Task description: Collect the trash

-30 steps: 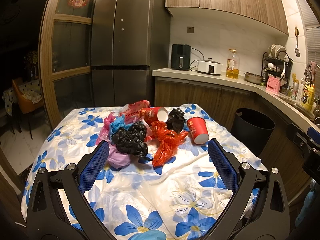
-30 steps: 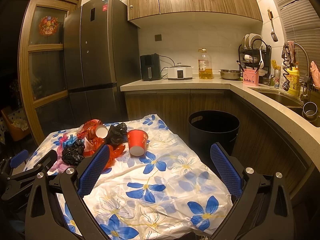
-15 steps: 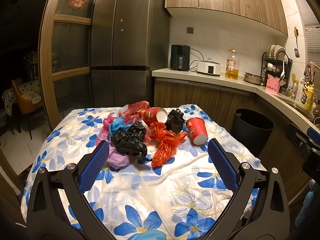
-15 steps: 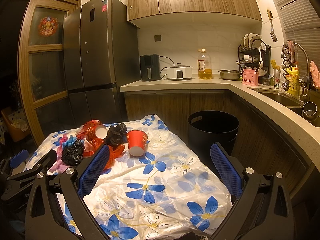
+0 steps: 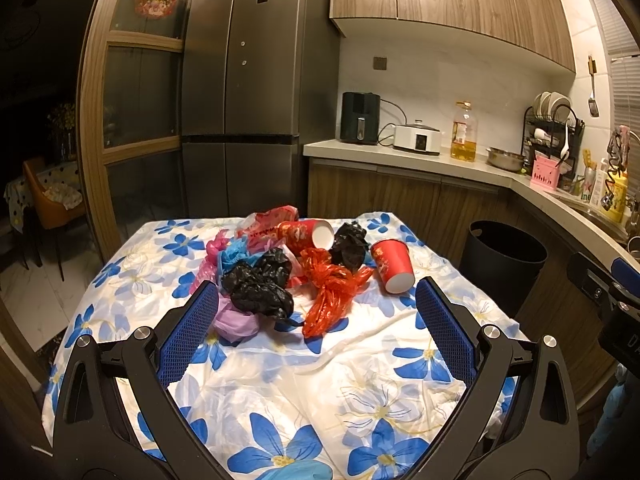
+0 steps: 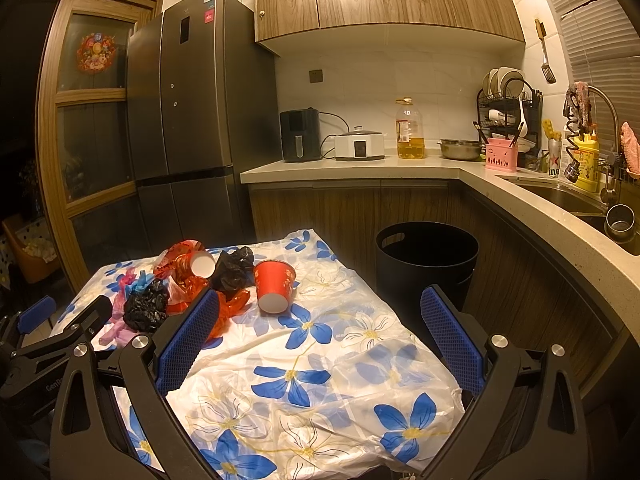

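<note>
A heap of trash lies on the flowered tablecloth [image 5: 304, 392]: a black crumpled bag [image 5: 260, 286], an orange-red bag [image 5: 332, 292], a second black bag [image 5: 350, 242], pink and blue bags [image 5: 224, 254], and two tipped red paper cups [image 5: 392, 266] [image 5: 306, 234]. My left gripper [image 5: 316, 334] hovers open just short of the heap, nothing between its blue pads. My right gripper [image 6: 320, 338] is open above the table's right part; the red cup [image 6: 275, 285] and bags [image 6: 146, 306] lie ahead-left of it. A black bin [image 6: 426, 258] stands on the floor past the table's right edge.
A fridge [image 5: 244, 112] stands behind the table. The L-shaped counter [image 6: 360, 166] carries an air fryer, a cooker, an oil bottle and a dish rack; a sink [image 6: 576, 200] is at right. The left gripper's body [image 6: 48, 344] shows low at the left of the right wrist view.
</note>
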Available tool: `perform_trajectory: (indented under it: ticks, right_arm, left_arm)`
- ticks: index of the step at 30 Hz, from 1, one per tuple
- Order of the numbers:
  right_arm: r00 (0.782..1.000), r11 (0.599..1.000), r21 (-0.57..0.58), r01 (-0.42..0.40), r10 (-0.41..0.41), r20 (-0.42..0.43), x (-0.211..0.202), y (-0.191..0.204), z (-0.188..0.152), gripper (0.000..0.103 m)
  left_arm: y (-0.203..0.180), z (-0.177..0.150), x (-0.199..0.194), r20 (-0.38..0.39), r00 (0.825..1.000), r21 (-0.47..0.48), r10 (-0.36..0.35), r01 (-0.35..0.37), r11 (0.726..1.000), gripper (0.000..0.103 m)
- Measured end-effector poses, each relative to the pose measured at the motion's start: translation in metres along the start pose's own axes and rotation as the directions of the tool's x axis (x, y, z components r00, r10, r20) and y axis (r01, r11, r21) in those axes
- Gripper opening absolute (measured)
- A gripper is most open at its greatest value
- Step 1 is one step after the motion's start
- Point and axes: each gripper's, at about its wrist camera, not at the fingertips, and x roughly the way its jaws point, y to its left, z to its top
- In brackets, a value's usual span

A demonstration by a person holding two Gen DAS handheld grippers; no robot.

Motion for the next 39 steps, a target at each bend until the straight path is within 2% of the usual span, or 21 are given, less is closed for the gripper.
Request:
perform_trajectory:
  ticks: [39]
  right_arm:
    - [1.0,1.0,0.01,0.005,-0.005,-0.007,0.0033,-0.0043,-0.0006,0.098]
  left_arm:
    - [-0.0021,0.0052,0.0005,0.002,1.0,0.003,-0.002,0.002,1.0,0.097]
